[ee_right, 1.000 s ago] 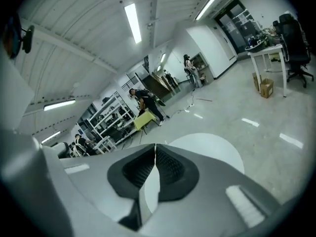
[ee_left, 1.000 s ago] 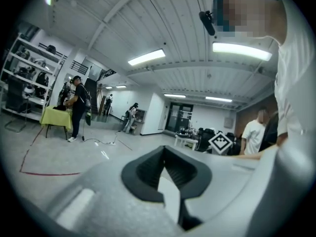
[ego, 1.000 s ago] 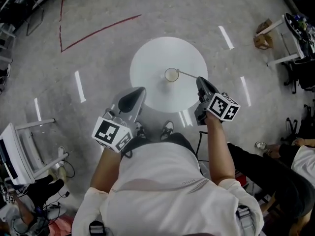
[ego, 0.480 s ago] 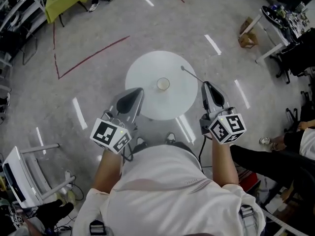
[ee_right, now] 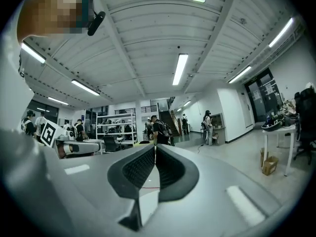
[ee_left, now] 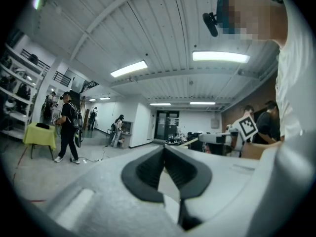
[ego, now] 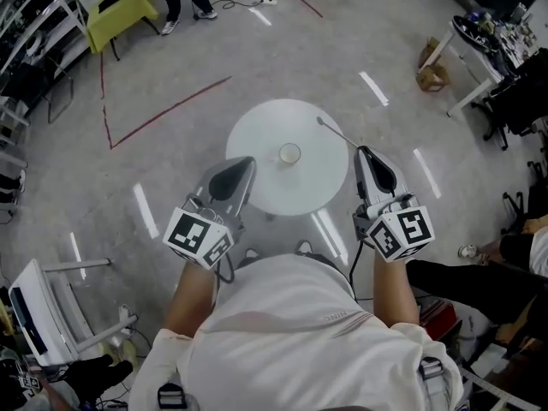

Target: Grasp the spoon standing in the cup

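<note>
A small white cup [ego: 289, 153] stands upright near the middle of the round white table [ego: 261, 187]. The thin metal spoon [ego: 336, 132] is outside the cup, slanting up and to the left over the table's right rim. My right gripper [ego: 360, 150] is shut on its handle end, to the right of the cup. In the right gripper view the jaws [ee_right: 154, 148] meet with only a sliver showing between them. My left gripper [ego: 246, 162] hangs over the table's left front edge, shut, with nothing in it [ee_left: 164, 147]. The left gripper view also shows the spoon [ee_left: 189, 141].
Red tape lines [ego: 168, 110] mark the grey floor behind the table. A yellow table [ego: 127, 8] and a standing person are at the far left. A white desk [ego: 479, 54] and a cardboard box [ego: 432, 76] are at the far right. A white cart [ego: 38, 311] stands near left.
A second ago the spoon stood in the cup with my right gripper on its handle. The spoon has since come out and moved right with the right gripper. The left gripper has barely moved.
</note>
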### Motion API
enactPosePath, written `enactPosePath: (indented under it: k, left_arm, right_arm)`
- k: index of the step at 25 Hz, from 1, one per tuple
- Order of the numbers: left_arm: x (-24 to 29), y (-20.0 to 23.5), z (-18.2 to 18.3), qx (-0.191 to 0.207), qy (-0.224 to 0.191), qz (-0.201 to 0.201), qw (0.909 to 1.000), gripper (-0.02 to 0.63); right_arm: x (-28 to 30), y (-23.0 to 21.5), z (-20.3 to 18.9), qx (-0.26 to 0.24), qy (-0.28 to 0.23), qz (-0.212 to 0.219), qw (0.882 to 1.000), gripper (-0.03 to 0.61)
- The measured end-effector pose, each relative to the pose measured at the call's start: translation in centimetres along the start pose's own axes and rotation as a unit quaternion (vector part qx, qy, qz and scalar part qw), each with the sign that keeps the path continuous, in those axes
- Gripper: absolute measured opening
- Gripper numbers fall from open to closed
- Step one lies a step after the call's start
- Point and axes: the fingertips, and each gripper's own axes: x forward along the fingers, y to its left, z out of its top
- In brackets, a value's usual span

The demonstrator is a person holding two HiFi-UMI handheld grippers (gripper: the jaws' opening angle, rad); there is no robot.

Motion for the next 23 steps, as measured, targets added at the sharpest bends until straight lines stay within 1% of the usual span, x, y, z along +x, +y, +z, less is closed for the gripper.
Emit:
enactPosePath:
  k: [7, 12, 19, 23]
  left_arm:
    - [-1.2, 0.3, -0.4, -0.005, 0.0, 0.009, 1.0, 0.001]
    - [-1.8, 0.3, -0.6, -0.008, 0.0, 0.013, 0.9999, 0.001]
    - [-1.9, 0.0, 0.0, -0.003, -0.004, 0.014, 0.9999, 0.002]
    - [-1.7, -0.3, -0.4, -0.005, -0.004, 0.018, 0.9998, 0.0]
  right_arm:
    - [0.5, 1.0, -0.9, 0.005, 0.015, 0.003, 1.0, 0.011]
    - [0.8, 1.8, -1.5, 0.005, 0.025, 0.014, 1.0, 0.011]
    - [0.8, 1.9, -1.6, 0.005, 0.031, 0.02, 0.999, 0.011]
    - [0.6, 1.7, -1.9, 0.004, 0.032, 0.024, 0.999, 0.011]
